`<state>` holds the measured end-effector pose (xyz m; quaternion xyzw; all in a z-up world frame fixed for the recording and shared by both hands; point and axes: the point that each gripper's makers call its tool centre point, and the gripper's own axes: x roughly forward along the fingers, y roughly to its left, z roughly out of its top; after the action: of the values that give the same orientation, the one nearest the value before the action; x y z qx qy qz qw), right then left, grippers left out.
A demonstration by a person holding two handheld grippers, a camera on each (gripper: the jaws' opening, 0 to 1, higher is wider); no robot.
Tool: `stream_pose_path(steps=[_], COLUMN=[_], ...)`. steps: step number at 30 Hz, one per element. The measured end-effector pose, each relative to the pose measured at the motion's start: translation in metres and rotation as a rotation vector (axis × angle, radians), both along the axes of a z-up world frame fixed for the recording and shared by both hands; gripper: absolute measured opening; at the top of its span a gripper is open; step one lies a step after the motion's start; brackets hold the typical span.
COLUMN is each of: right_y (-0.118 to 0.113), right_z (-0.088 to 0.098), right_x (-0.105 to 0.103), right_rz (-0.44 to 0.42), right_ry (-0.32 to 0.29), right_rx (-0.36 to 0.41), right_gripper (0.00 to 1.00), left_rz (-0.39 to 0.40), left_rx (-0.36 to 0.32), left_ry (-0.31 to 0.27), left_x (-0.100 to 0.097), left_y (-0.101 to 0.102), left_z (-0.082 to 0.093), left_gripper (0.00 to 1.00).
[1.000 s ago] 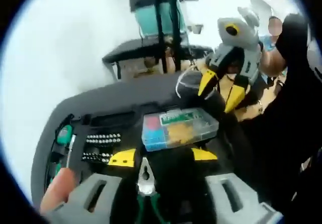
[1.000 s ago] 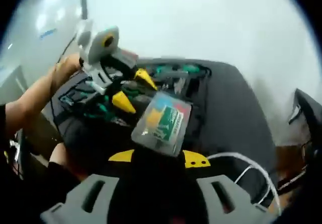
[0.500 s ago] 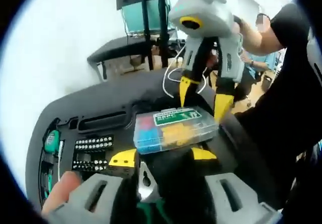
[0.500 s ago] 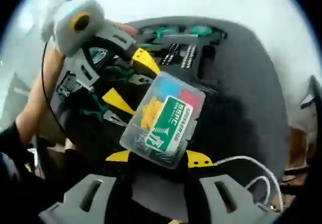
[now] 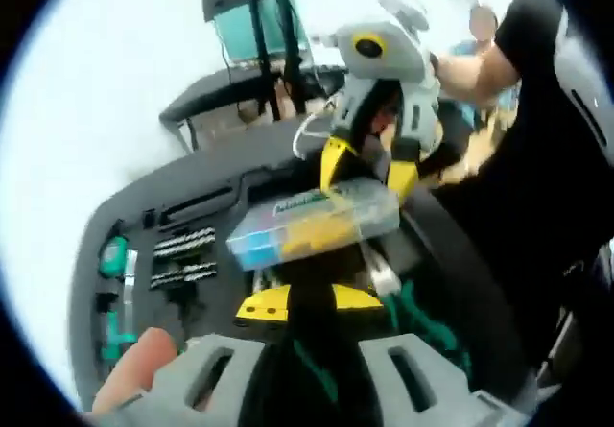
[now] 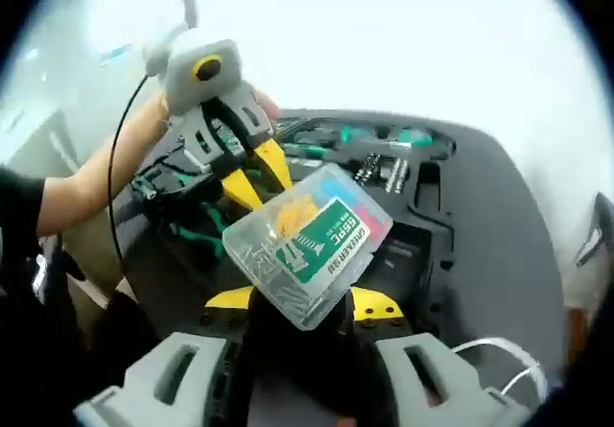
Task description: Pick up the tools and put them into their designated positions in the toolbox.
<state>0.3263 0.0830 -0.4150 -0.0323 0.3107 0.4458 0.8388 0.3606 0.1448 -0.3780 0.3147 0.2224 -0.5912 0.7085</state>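
In the right gripper view, the right gripper grips the near edge of the clear plastic parts box between its yellow tips, tilted above the toolbox. Just beyond the box, the left gripper touches its far corner with its tips spread; whether it grips I cannot tell. In the left gripper view, the box sits just past the left gripper, with the right gripper at its far edge. Farther left, screwdriver bits and a green-handled screwdriver sit in tray slots.
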Motion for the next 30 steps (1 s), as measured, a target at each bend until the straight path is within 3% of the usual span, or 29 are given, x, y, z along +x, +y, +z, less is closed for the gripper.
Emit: stream_pose_path(steps=[2, 3, 5, 7, 9, 10, 12, 15, 20, 21, 22, 23, 25, 27, 28, 29, 30], right_y=[0.004, 0.005, 0.013, 0.021, 0.019, 0.018, 0.018, 0.012, -0.003, -0.005, -0.007, -0.007, -0.008, -0.012, -0.014, -0.015, -0.019], right_z=[-0.004, -0.002, 0.006, 0.008, 0.005, 0.006, 0.006, 0.013, 0.02, 0.02, 0.022, 0.022, 0.013, 0.009, 0.013, 0.012, 0.01], right_x=[0.002, 0.018, 0.02, 0.017, 0.026, 0.024, 0.023, 0.023, 0.024, 0.025, 0.026, 0.027, 0.027, 0.026, 0.024, 0.023, 0.024], right_rz=[0.0, 0.028, 0.083, 0.103, 0.107, 0.107, 0.111, 0.125, 0.141, 0.146, 0.155, 0.15, 0.147, 0.073, 0.043, 0.019, -0.052], right_ry=[-0.016, -0.044, -0.188, -0.231, -0.225, -0.217, -0.221, -0.29, -0.324, -0.322, -0.324, -0.319, -0.281, -0.195, -0.163, -0.127, -0.05], right_rx=[0.015, 0.025, 0.022, 0.05, 0.07, 0.083, 0.098, 0.078, 0.041, 0.035, 0.038, 0.044, 0.035, 0.052, 0.071, 0.074, 0.063], right_gripper=[0.49, 0.51, 0.51, 0.51, 0.52, 0.51, 0.51, 0.5, 0.48, 0.48, 0.46, 0.45, 0.45, 0.46, 0.45, 0.45, 0.46], left_rz=[0.022, 0.023, 0.027, 0.013, 0.012, 0.003, 0.003, -0.046, -0.087, -0.088, -0.127, -0.145, -0.101, -0.1, -0.1, -0.089, -0.076], left_rx=[-0.075, -0.103, -0.126, -0.049, 0.052, 0.069, 0.069, 0.061, 0.093, 0.129, 0.233, 0.255, 0.197, 0.206, 0.229, 0.204, 0.132], left_ry=[0.012, 0.015, 0.051, 0.058, 0.098, 0.119, 0.167, 0.142, 0.137, 0.134, 0.075, 0.055, 0.111, 0.101, 0.023, -0.003, -0.01], left_x=[0.001, 0.0, -0.005, -0.007, -0.009, -0.012, -0.018, -0.027, -0.034, -0.036, -0.034, -0.033, -0.031, -0.029, -0.02, -0.017, -0.016], left_y=[-0.001, -0.004, -0.011, -0.012, -0.007, -0.007, -0.01, -0.023, -0.038, -0.034, -0.022, -0.018, -0.023, -0.021, -0.018, -0.023, -0.035], left_z=[0.024, 0.033, 0.036, 0.018, -0.008, -0.015, -0.025, -0.03, -0.03, -0.031, -0.033, -0.03, -0.023, -0.018, -0.01, -0.002, 0.011], left_gripper=[0.11, 0.11, 0.12, 0.13, 0.13, 0.12, 0.08, 0.08, 0.07, 0.07, 0.07, 0.07, 0.07, 0.07, 0.07, 0.07, 0.07])
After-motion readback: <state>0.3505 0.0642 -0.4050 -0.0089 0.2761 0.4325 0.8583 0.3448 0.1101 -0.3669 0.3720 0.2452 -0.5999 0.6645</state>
